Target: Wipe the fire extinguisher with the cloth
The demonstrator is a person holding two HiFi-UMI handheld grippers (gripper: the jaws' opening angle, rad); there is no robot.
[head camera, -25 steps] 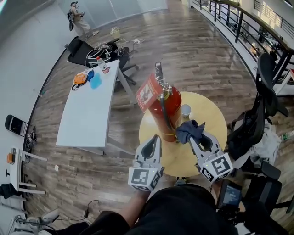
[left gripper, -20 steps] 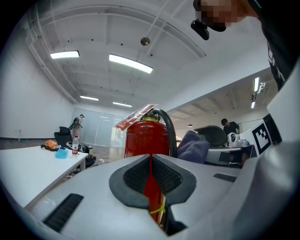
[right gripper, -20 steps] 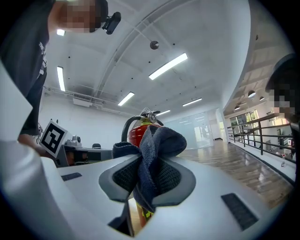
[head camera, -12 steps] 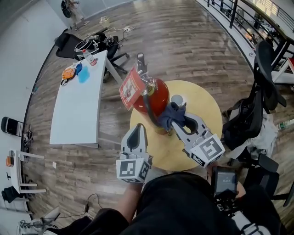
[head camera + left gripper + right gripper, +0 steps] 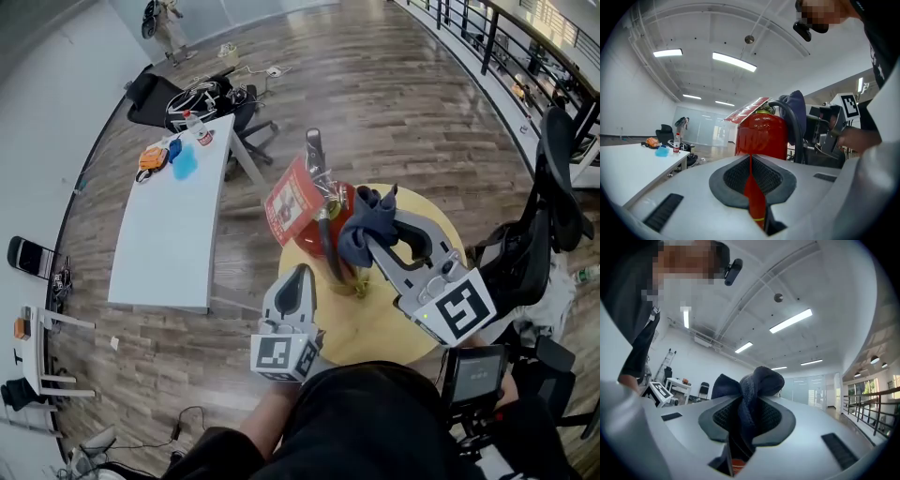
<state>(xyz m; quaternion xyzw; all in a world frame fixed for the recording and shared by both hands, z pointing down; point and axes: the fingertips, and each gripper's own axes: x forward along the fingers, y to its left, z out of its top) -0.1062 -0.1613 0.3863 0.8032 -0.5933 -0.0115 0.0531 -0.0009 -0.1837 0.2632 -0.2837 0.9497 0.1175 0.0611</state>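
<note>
Right hand-held gripper (image 5: pixel 747 417) pinched the dark cloth (image 5: pixel 758 380), up by the top of the red fire extinguisher (image 5: pixel 761 136); extinguisher stood on the round tabletop (image 5: pixel 375 321); left hand-held gripper (image 5: pixel 751 174) pressed together, nothing in it, pointing at the extinguisher from close by.

The cloth (image 5: pixel 361 230) and the red tag (image 5: pixel 292 202) cover most of the fire extinguisher (image 5: pixel 339 199) in the head view; the tag's print is too small to read. The person's body (image 5: pixel 375 422) hides the near edge of the round desk (image 5: pixel 361 319).
</note>
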